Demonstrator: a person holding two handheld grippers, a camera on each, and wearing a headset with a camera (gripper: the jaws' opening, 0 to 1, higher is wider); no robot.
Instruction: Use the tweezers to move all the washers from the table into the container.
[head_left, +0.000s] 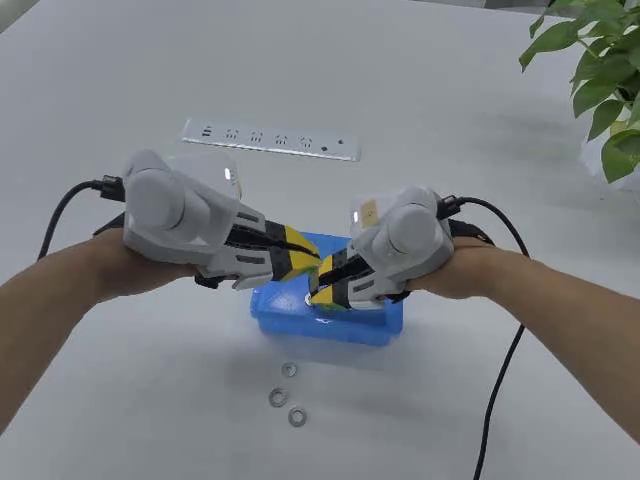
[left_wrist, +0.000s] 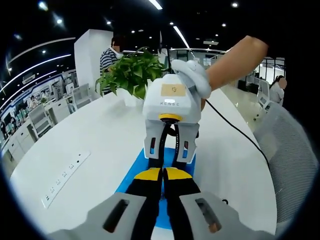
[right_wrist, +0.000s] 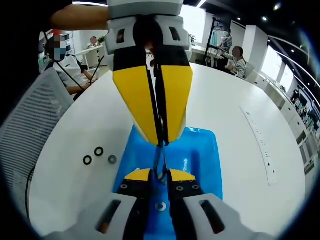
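A blue container (head_left: 345, 326) sits on the white table, and both grippers meet tip to tip over it. My left gripper (head_left: 312, 262) comes in from the left, its yellow jaws shut on the thin metal tweezers (right_wrist: 161, 159). The right gripper (head_left: 319, 292) faces it from the right, and its jaws are closed around the tweezers' other end. In the right gripper view the tweezers run from the left gripper (right_wrist: 161, 142) down into the right gripper (right_wrist: 161, 176). One washer (right_wrist: 160, 205) lies inside the container (right_wrist: 200, 155). Three washers (head_left: 289, 370) lie on the table in front of it.
A white power strip (head_left: 270, 140) lies on the far side of the table. A potted plant (head_left: 600, 80) stands at the far right. Black cables trail from both grippers. An office chair (right_wrist: 30, 145) stands beside the table.
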